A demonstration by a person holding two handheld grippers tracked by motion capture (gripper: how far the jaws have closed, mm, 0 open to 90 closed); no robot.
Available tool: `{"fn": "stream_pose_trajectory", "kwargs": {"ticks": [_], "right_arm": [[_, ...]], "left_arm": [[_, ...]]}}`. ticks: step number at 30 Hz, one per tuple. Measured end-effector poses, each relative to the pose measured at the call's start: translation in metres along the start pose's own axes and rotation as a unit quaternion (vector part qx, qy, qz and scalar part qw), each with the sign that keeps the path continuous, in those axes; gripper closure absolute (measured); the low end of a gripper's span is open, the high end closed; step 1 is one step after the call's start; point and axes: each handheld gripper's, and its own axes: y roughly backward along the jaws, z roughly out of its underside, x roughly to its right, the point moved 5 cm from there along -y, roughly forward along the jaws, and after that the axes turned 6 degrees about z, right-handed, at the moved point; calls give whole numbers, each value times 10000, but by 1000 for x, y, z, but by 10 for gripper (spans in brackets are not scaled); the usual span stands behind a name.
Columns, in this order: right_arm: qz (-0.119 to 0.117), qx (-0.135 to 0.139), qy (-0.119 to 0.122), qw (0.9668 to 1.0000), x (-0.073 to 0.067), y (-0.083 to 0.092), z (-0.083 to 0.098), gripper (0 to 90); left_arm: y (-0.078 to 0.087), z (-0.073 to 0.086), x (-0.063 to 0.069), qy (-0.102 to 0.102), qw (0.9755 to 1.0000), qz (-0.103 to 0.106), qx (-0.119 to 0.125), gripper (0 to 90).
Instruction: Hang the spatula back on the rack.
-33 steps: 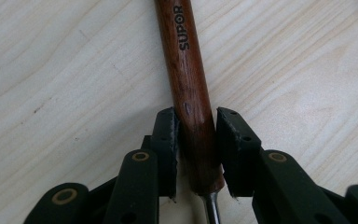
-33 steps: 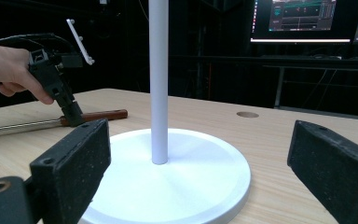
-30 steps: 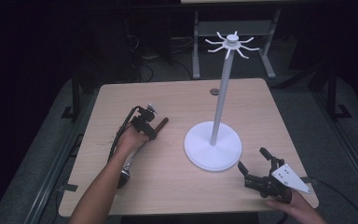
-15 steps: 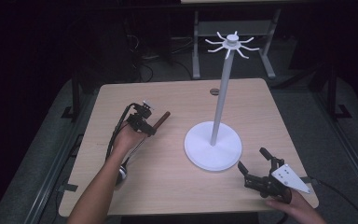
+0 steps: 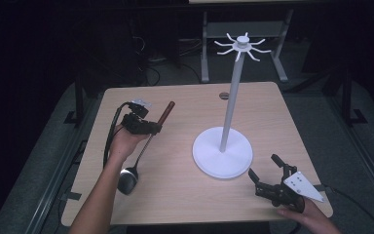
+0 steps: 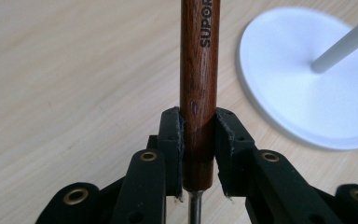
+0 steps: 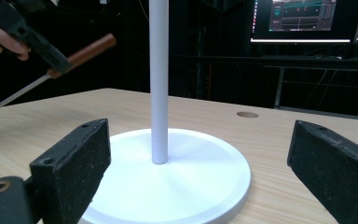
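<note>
Jaws of the left gripper (image 5: pixel 148 127) clamp the long ladle with a reddish-brown wooden handle, thin metal shaft and dark bowl (image 5: pixel 146 146), tilted above the pale wooden tabletop (image 5: pixel 185 200); the right gripper (image 5: pixel 268 176) gapes empty. Left gripper view: printed handle pinched near its lower end. Right gripper view: wide-apart jaws frame the white round-based stand (image 7: pixel 160 84).

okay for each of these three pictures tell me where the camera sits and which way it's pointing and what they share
High view: above the person's side, facing forward and down on the table; both forearms, left tongs, right tongs.
Left gripper view: on the left tongs, looking along the ladle handle they clamp; black jaws.
Right gripper view: on the right tongs, low, level, facing the white stand; open jaws.
Shared: all three show the stand and the ladle.
</note>
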Motion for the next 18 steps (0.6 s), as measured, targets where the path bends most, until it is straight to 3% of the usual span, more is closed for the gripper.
{"fn": "stream_pose_trajectory", "kwargs": {"ticks": [6, 12, 15, 17, 18], "right_arm": [[9, -1, -7, 10000, 0, 0, 0, 55], [10, -6, -17, 10000, 0, 0, 0, 55], [12, -7, -28, 10000, 0, 0, 0, 55], [14, -4, -28, 10000, 0, 0, 0, 55], [14, -3, -28, 10000, 0, 0, 0, 55]], "left_arm": [[25, 0, 6, -93, 9976, 150, 670, 732], [44, 3, 13, -293, 9919, 346, 1184, 732], [54, 4, 16, -320, 9876, 497, 1451, 732], [56, 4, 16, -328, 9869, 529, 1487, 732], [61, 6, 17, -357, 9851, 592, 1574, 732]]}}
